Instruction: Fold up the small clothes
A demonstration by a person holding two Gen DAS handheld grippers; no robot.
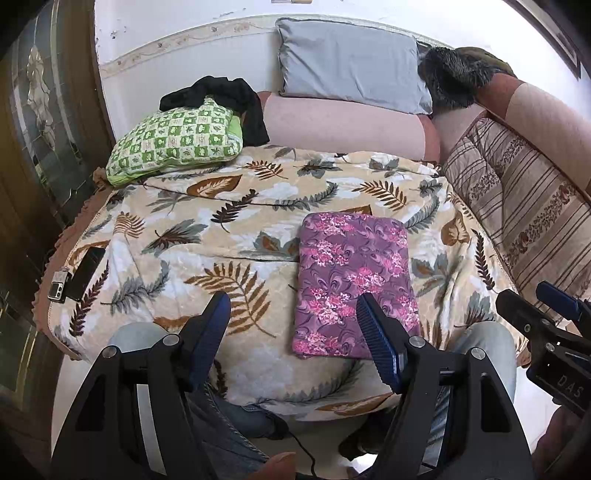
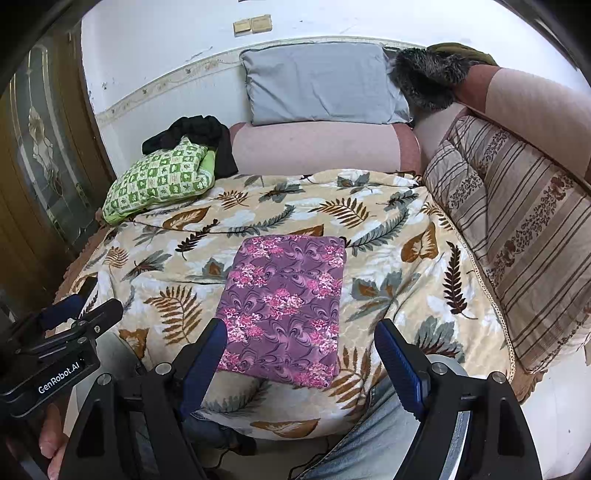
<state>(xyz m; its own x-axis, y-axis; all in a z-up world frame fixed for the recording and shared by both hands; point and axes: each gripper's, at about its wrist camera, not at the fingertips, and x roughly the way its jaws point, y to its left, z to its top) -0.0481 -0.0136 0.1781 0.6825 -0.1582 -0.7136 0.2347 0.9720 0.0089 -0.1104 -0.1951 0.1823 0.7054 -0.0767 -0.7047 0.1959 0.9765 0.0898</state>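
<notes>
Cloth (image 1: 354, 284), purple and floral, lies folded on the leaf-print blanket (image 1: 207, 236), long axis running away from both grippers. Left gripper (image 1: 295, 314) and right gripper (image 2: 301, 343) hover just short of its near edge, jaws apart, empty. Right wrist view centres it; left view alone shows the phone (image 1: 85, 273).

We note a white wall (image 2: 155, 44) with a patterned border strip (image 2: 162, 86) and two beige switch plates (image 2: 253, 25) above. At the left stands a wooden door (image 2: 44, 158) with leaded glass. A pink sofa back (image 2: 314, 147) lines the blanket's far edge; a grey pillow (image 2: 321, 83) leans on the wall above it. A striped cushion (image 2: 517, 236) runs along the right edge. Daylight is bright and even.
</notes>
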